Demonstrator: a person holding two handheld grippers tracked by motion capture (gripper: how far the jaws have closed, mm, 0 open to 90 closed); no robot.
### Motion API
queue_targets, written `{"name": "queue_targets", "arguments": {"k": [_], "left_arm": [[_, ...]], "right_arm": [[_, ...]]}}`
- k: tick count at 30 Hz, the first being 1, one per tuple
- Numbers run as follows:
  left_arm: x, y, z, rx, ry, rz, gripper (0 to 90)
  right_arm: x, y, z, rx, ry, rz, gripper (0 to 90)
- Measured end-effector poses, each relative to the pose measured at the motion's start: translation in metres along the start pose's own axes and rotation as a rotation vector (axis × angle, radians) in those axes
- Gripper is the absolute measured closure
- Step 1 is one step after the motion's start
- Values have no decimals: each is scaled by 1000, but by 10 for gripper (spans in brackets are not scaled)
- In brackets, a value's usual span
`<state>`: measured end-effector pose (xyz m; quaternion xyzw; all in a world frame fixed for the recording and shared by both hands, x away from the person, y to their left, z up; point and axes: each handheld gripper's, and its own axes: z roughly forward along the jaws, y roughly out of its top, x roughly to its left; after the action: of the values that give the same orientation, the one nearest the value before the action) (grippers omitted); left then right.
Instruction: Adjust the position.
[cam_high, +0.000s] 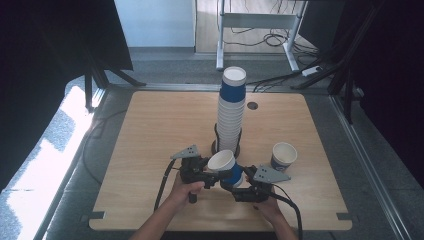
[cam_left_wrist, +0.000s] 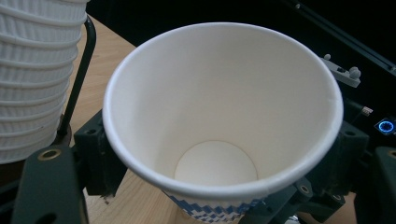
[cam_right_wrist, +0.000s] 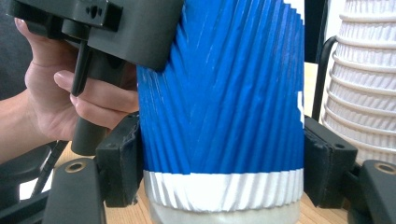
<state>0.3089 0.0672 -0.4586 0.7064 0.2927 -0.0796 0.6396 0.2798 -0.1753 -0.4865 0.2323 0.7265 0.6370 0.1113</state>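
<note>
Cup (cam_high: 226, 165) held tilted above table (cam_high: 150, 150), in front of tall cup stack (cam_high: 231, 112). Your left claw (cam_high: 212, 176) clamped on cup near rim; your right claw (cam_high: 239, 184) clamped lower on blue wall. Spare cup (cam_high: 283, 156) stands right.

1. There are two grippers: the left gripper (cam_high: 216, 176) and the right gripper (cam_high: 239, 183). One hand of the person holds each of them, so two hands are visible.
2. There is one blue paper cup (cam_high: 226, 166) between the two grippers. Both of them are closed on it.
3. There is one separate cup (cam_high: 283, 156) standing alone on the table, to the right.
4. There is one tall stack of cups (cam_high: 231, 114). The number of cups inside the stack cannot be counted exactly; there are many rims.
5. There is one black holder (cam_high: 217, 135) around the bottom of the stack.
6. There is one wooden table (cam_high: 150, 130), with one round hole (cam_high: 252, 106).
</note>
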Motion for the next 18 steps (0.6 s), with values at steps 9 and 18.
{"name": "queue_targets", "arguments": {"k": [9, 18], "left_arm": [[-3, 1, -1, -2, 19, 34, 207], [-3, 4, -7, 30, 86, 93, 207]], "right_arm": [[0, 2, -1, 17, 2, 13, 245], [-4, 4, -6, 58, -12, 14, 191]]}}
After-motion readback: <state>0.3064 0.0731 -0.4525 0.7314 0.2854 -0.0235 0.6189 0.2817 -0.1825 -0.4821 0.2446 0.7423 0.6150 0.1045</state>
